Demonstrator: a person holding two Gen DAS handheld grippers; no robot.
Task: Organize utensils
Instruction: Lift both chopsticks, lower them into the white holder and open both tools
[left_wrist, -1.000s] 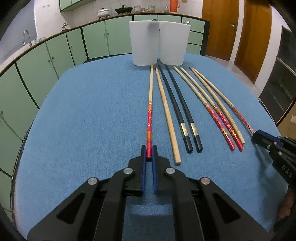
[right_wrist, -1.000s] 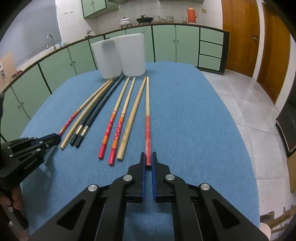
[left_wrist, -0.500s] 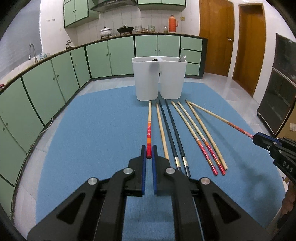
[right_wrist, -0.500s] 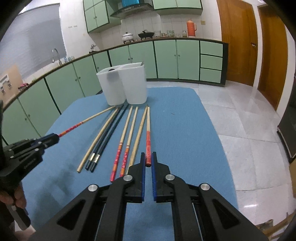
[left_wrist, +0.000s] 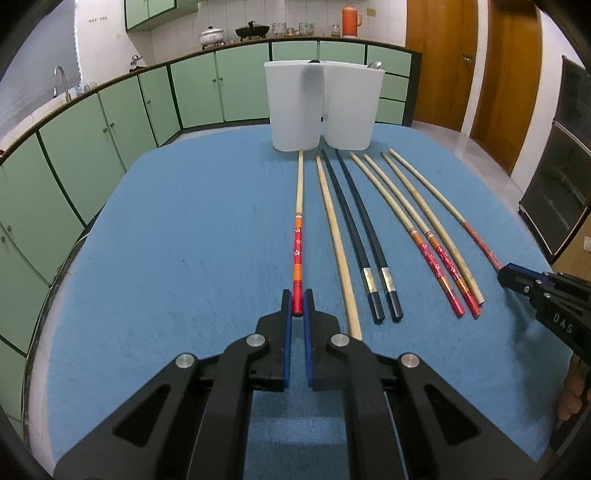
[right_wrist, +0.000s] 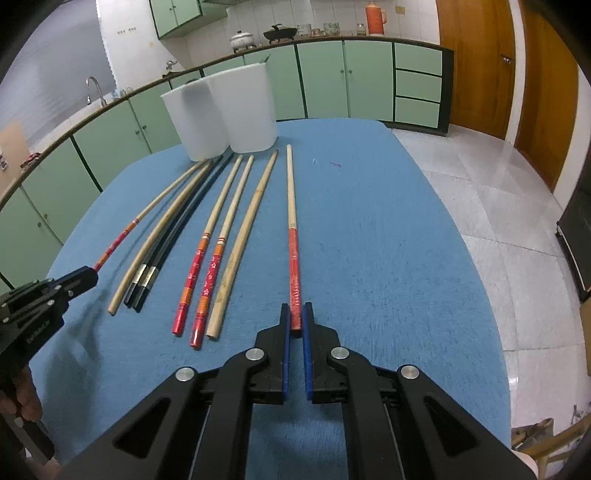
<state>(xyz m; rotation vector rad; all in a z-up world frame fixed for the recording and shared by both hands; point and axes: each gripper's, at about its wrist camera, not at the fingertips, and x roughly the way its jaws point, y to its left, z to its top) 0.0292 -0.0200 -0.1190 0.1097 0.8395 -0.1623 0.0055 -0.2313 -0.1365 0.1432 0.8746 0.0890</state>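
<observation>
On the blue counter (left_wrist: 177, 229) we counted eight chopsticks in all: two black ones (left_wrist: 364, 236), two plain wooden ones (left_wrist: 336, 236), and four with red handles. Behind them stood two white holders (left_wrist: 295, 107) side by side, touching. Our left gripper (left_wrist: 297, 306) lay low over the counter, its jaws pinching the red end of the leftmost chopstick (left_wrist: 298, 236), whose tip pointed at the left holder. Our right gripper (right_wrist: 295, 319) was level and forward too, jaws pinching the red end of the rightmost chopstick (right_wrist: 291, 229). Six chopsticks lay loose between the two held ones.
</observation>
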